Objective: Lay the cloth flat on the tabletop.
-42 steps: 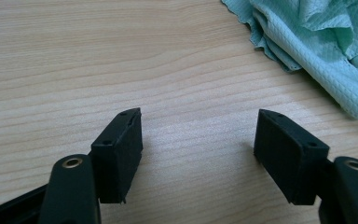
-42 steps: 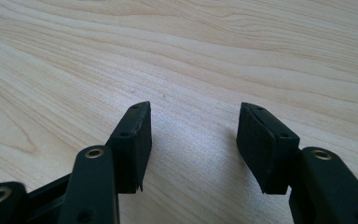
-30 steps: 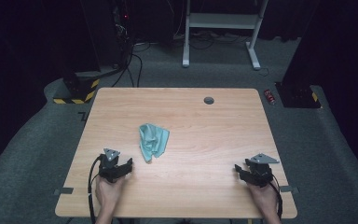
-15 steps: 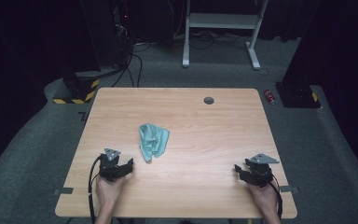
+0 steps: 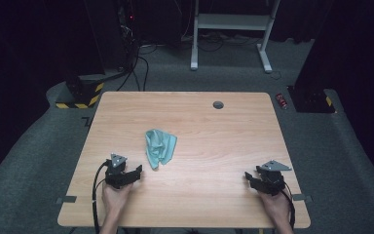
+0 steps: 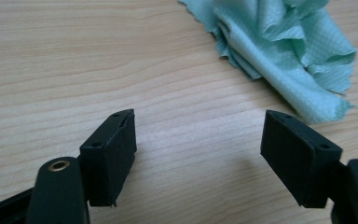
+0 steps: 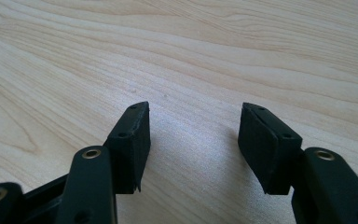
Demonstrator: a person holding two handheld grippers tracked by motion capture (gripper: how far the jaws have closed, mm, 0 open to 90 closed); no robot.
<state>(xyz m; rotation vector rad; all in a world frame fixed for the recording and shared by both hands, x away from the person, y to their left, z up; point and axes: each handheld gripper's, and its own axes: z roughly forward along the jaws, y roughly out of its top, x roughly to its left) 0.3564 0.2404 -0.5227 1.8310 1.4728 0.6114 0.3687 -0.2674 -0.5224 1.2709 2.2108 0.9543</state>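
Observation:
A crumpled teal cloth (image 5: 159, 147) lies on the wooden table (image 5: 199, 122), left of its middle. My left gripper (image 5: 135, 171) rests low on the table just short of the cloth, open, with bare wood between its jaws. In the left gripper view (image 6: 198, 140) the cloth (image 6: 284, 51) spreads ahead and to the right, apart from the jaws. My right gripper (image 5: 249, 177) sits near the front right corner, open, holding nothing. The right gripper view (image 7: 193, 135) has plain wood grain ahead of the jaws.
A small dark round grommet (image 5: 218, 105) is set in the table near its far edge. Beyond the table are grey carpet, cables, a white desk frame (image 5: 233, 29) and a small red object (image 5: 283, 101) on the floor at the right.

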